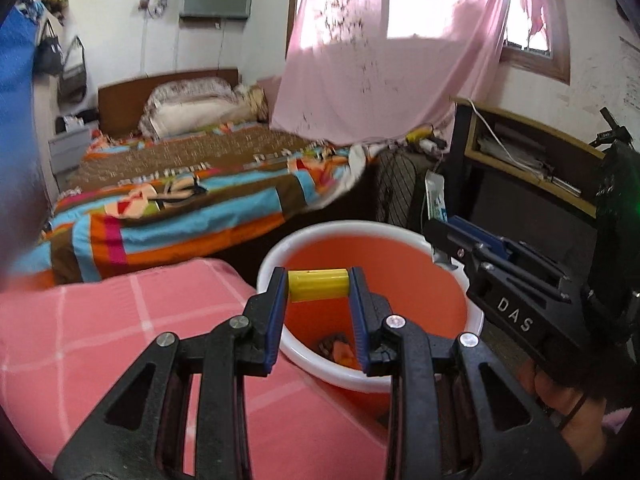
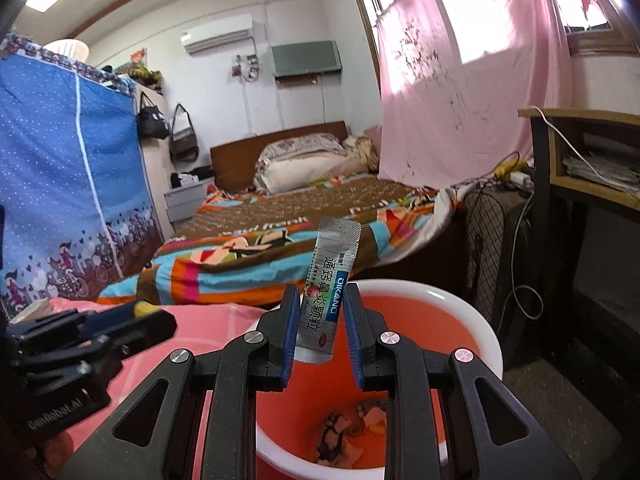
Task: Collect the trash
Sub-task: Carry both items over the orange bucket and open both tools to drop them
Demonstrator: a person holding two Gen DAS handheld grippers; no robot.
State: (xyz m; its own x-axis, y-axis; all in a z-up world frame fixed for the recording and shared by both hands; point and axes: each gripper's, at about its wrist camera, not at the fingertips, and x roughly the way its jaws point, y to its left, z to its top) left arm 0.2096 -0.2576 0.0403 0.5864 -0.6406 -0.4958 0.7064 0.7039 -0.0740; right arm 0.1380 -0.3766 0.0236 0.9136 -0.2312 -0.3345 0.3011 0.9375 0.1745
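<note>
**Both grippers loaded over the bin**

Left gripper (image 1: pixel 319 285): jaws narrow, clamped on a short yellow tube (image 1: pixel 319 286) held crosswise between the blue pads, one end against each. Tube sits above the near-left part of the bin (image 1: pixel 400 230), inside the line of its white rim.

Right gripper (image 2: pixel 322 316): jaws narrow, holding a silver sachet (image 2: pixel 327 292) with blue and green print. Sachet stands nearly upright, tilted slightly, its top end well above the fingertips; the left pad presses it, and contact on the right side is hard to judge. It hangs over the bin's near side. A hand (image 1: pixel 568 408) shows under this gripper's body in the left view.

Bin: orange inside, white rim, round. Some wrappers (image 2: pixel 352 428) lie at the bottom; what kind, cannot tell.

Left of the bin, touching or just beside it: pink checked cloth (image 1: pixel 120 340) over a soft surface.

Right of the bin: dark desk (image 2: pixel 580 152) with papers on its shelf and a white cable trailing down.

Behind the bin: bed (image 2: pixel 280 248) with a striped, colourful cover and a pillow at the far end by a wooden headboard. Behind and right of the bin: pink curtain (image 2: pixel 460 80) over a lit window. Far left of the bin: blue fabric wardrobe (image 2: pixel 60 180), bags hung beside it.
</note>
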